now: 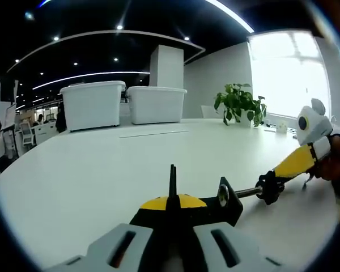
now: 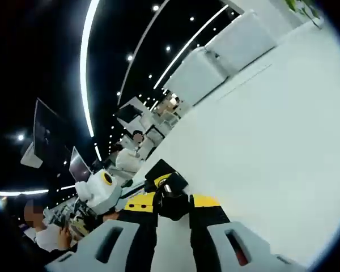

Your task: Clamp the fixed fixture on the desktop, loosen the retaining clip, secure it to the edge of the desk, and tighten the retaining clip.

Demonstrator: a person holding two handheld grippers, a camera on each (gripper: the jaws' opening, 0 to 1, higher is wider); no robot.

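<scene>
The clamp fixture (image 1: 184, 207) is black with a yellow body and rests low over the white desk (image 1: 90, 170). My left gripper (image 1: 173, 221) is shut on its body. A metal screw rod (image 1: 246, 192) runs right from it to a black knob (image 1: 269, 187). My right gripper (image 1: 280, 177), with yellow fingers, comes in from the right and is shut on that knob. In the right gripper view, the knob (image 2: 170, 199) sits between my right gripper's (image 2: 171, 208) yellow-marked fingers, with the clamp's black and yellow frame (image 2: 158, 171) just beyond.
Two white lidded bins (image 1: 93, 105) (image 1: 156, 105) stand at the desk's far side, and a potted plant (image 1: 238, 102) stands by the bright window. The desk edge (image 1: 14, 170) curves along the left. People sit at monitors (image 2: 48, 139) beyond the desk.
</scene>
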